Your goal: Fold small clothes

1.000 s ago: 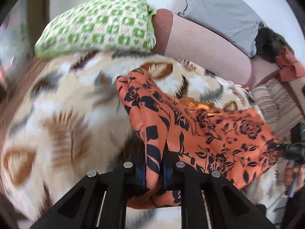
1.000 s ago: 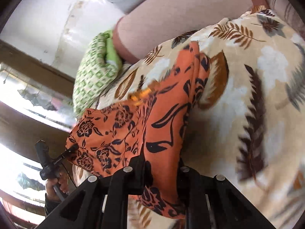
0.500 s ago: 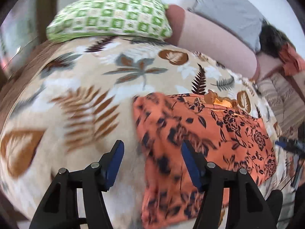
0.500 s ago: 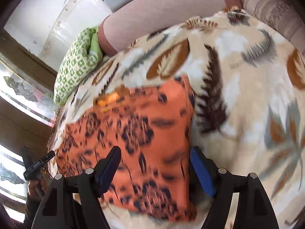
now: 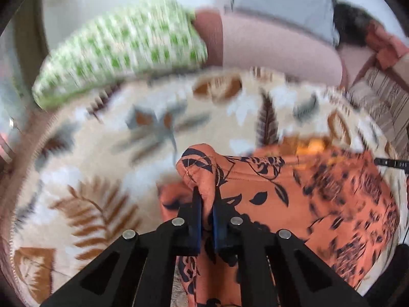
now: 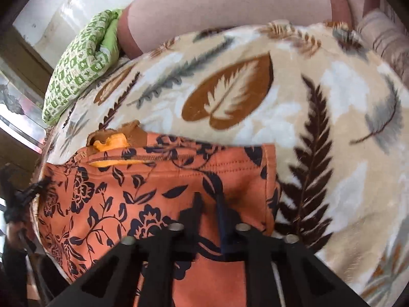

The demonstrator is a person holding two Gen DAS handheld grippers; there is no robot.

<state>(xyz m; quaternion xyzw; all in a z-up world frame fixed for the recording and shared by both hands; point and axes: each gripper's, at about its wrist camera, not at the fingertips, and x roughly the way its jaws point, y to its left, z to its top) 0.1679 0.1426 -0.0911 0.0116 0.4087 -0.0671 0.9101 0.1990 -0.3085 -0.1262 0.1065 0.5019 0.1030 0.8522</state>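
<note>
An orange garment (image 5: 294, 199) with a dark floral print lies folded on the leaf-patterned blanket (image 5: 102, 168). My left gripper (image 5: 207, 202) is shut on the garment's left edge, and a pinched fold stands up between the blue pads. In the right wrist view the same garment (image 6: 133, 186) lies flat, with an orange-yellow lining showing at its far edge. My right gripper (image 6: 211, 204) is shut on the garment near its right edge.
A green checked pillow (image 5: 122, 56) lies at the blanket's far left, also seen in the right wrist view (image 6: 79, 64). A pink bolster (image 5: 276, 48) and a grey cloth (image 5: 278, 2) lie behind. Striped fabric (image 5: 383, 102) is at the right.
One second ago both grippers held the garment; half a second ago both were open with it lying flat. Now both are shut on it again, at new spots along its near edges.
</note>
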